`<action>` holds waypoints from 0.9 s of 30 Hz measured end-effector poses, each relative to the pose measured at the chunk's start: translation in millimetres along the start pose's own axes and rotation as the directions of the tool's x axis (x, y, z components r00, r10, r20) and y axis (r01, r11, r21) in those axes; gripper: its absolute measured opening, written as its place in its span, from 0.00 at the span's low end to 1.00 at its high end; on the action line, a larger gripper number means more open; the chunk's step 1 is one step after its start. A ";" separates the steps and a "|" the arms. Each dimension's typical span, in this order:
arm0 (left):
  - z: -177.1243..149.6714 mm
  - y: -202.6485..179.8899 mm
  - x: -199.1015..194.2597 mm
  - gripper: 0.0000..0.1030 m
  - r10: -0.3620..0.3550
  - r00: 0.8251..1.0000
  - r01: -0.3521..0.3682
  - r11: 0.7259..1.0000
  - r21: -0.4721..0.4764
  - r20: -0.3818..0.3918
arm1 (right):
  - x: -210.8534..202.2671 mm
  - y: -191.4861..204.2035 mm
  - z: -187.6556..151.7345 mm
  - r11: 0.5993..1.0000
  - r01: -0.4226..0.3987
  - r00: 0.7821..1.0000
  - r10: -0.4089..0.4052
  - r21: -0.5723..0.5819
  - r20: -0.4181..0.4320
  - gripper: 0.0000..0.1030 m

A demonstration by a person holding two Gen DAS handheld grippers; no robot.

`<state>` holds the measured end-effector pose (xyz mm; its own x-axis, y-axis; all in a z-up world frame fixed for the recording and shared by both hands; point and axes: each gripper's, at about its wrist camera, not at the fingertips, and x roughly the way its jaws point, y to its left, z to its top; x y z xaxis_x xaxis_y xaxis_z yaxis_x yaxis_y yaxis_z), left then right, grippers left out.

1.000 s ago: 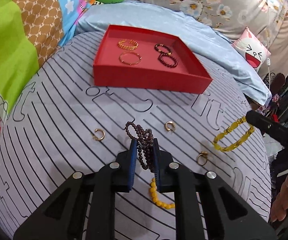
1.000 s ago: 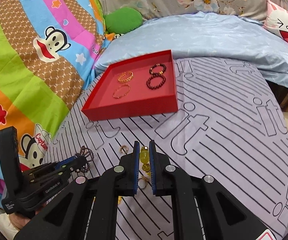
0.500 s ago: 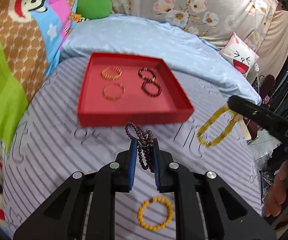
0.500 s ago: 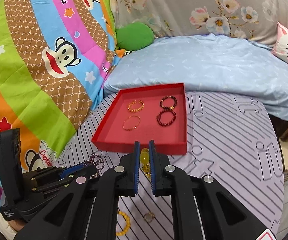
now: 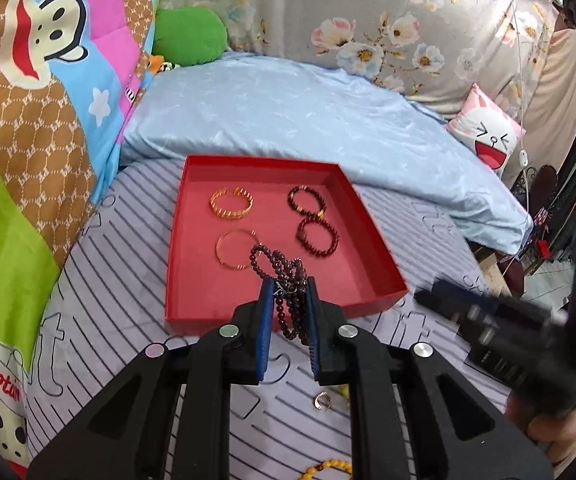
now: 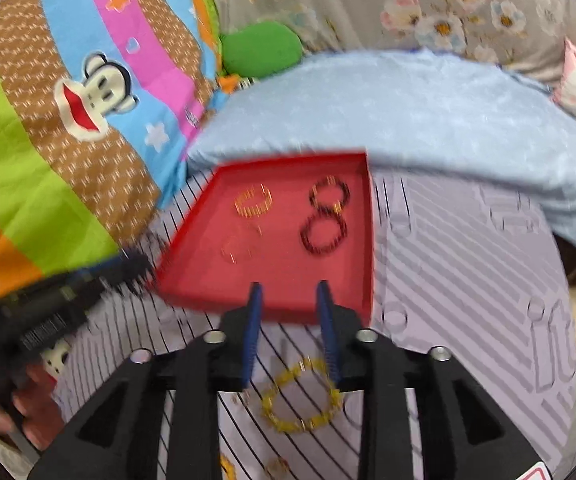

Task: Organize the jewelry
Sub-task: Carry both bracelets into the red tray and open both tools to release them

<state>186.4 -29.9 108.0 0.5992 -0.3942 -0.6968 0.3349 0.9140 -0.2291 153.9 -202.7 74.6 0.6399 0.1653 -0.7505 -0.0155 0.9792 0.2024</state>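
Note:
My left gripper (image 5: 288, 286) is shut on a dark purple bead bracelet (image 5: 272, 260), held over the near edge of the red tray (image 5: 176, 264). Two gold bangles (image 5: 232, 204) and two dark red bead bracelets (image 5: 317, 236) lie in the tray. In the right wrist view my right gripper (image 6: 289, 292) hangs at the tray's (image 6: 208, 300) near wall, its jaws opening with nothing between the pads. A blurred yellow bead bracelet (image 6: 299, 396) shows below them over the striped sheet, its top edge near the right finger. I cannot tell whether it hangs there or lies on the sheet.
A gold ring (image 5: 321, 402) and an orange-yellow bead bracelet (image 5: 327, 470) lie on the striped sheet under my left gripper. A blue quilt (image 5: 307, 120) lies behind the tray, a cartoon blanket (image 5: 28, 120) to the left and a cat cushion (image 5: 487, 136) at the far right.
Both grippers have moved up to the tray. The right jaws, shut on the yellow bracelet before, have spread and the bracelet has dropped below them. The left still grips the purple beads.

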 end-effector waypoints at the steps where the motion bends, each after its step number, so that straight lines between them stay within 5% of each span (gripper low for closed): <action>1: -3.7 1.2 0.5 0.14 -0.001 1.000 0.001 1.000 -0.003 -0.005 | 8.0 -3.1 -11.9 1.000 0.013 0.999 -0.013 0.001 -0.033 0.29; 11: -30.7 2.2 7.8 0.15 -0.003 0.998 0.001 1.000 -0.030 -0.057 | 47.9 -21.8 -55.7 0.997 0.073 0.988 -0.069 0.021 -0.140 0.28; 16: -32.8 0.1 7.4 0.15 0.001 0.998 -0.002 1.000 -0.027 -0.058 | 52.5 -20.8 -56.3 0.996 0.093 0.986 -0.092 0.003 -0.137 0.09; 27: -27.2 2.8 3.5 0.15 -0.003 0.999 0.001 0.999 -0.036 -0.047 | -9.8 10.5 -14.8 1.000 0.009 1.000 -0.008 -0.028 0.010 0.09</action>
<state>169.7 -26.1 86.5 0.5638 -0.3919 -0.7271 0.3095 0.9164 -0.2539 136.2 -192.3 74.7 0.6478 0.1560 -0.7457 -0.0313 0.9834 0.1786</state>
